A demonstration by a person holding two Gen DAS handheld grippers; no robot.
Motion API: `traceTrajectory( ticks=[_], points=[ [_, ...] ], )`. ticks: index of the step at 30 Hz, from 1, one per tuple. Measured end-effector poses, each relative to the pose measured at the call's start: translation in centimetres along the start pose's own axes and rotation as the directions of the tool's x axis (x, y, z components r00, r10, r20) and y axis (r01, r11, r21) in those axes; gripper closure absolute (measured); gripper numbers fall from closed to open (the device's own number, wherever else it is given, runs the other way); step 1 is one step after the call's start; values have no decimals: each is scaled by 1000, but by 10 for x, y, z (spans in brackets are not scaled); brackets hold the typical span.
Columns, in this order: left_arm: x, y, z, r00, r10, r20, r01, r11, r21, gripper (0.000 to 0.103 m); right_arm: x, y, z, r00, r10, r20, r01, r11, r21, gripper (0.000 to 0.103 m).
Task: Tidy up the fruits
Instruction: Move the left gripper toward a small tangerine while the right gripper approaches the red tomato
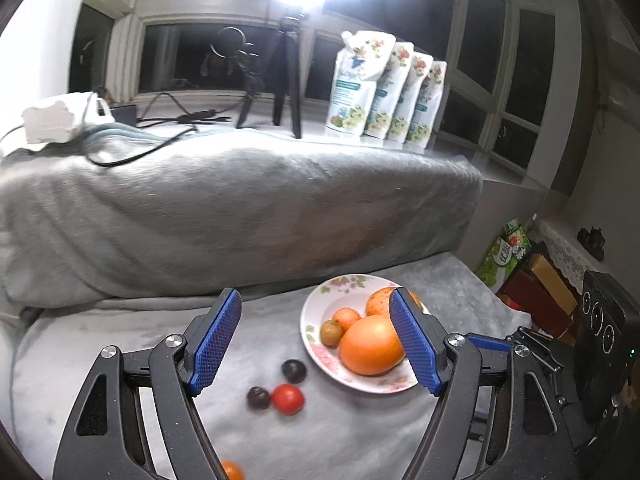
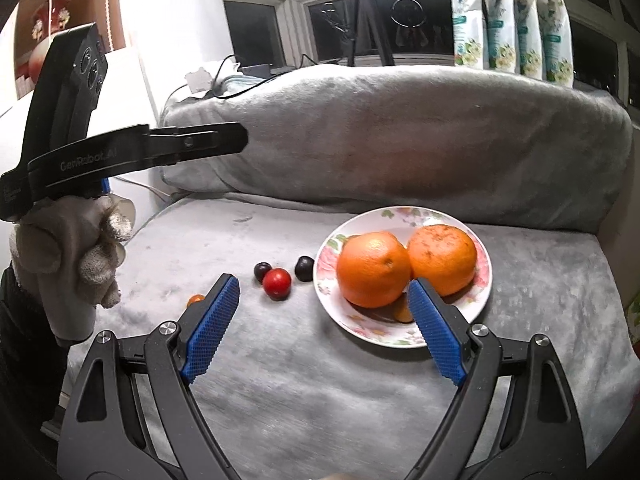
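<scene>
Right wrist view shows what is left to gather: a small red fruit (image 2: 277, 283) touching a dark plum-like fruit (image 2: 262, 271), a second dark fruit (image 2: 304, 268) just beside the plate's rim, and a tiny orange fruit (image 2: 195, 300) half hidden behind a blue pad. All four lie loose on the grey blanket (image 2: 320, 392) covering the couch seat, apart from the flowered plate (image 2: 482, 280). These small fruits look light, smooth-skinned and round, so they will likely roll on the soft pile and could squirt out of a hard pinch; I would take each across its widest middle with a gentle close, coming down from above. The dark ones may bruise if squeezed.

On the plate sit two large oranges (image 2: 374, 270) touching each other, with smaller fruits partly hidden in front of them; the left wrist view shows a small mandarin (image 1: 346, 318) and a greenish fruit (image 1: 331, 332) there. The oranges look heavy and firm, and the plate is breakable.

Right tongs (image 2: 324, 320) stand released and empty above the blanket. Left tongs (image 1: 316, 340) are also spread wide, holding nothing, with a gloved hand (image 2: 76, 256) gripping their handle. Behind is the blanket-draped backrest (image 2: 400, 128), a tripod (image 2: 366, 20) and pouches (image 2: 512, 20) on the sill.
</scene>
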State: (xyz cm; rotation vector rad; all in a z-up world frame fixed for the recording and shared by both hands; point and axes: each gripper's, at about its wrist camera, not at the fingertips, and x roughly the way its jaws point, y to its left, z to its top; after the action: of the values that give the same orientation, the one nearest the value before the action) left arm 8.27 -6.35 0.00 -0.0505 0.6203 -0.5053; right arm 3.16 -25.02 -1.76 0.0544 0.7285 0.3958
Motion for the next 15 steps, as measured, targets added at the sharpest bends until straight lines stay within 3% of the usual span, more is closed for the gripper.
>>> traceTrajectory(
  ticks=[8,15],
  points=[
    [-21,35,-15,998,69,3,-69,997,-47,26,10,18,3,998,52,-29,-52,998,-24,14],
    [-31,65,-50,991,122,-57,-128,986,-110,26,28,31,-1,991,103,-80,-105,994,-23,14]
  ],
)
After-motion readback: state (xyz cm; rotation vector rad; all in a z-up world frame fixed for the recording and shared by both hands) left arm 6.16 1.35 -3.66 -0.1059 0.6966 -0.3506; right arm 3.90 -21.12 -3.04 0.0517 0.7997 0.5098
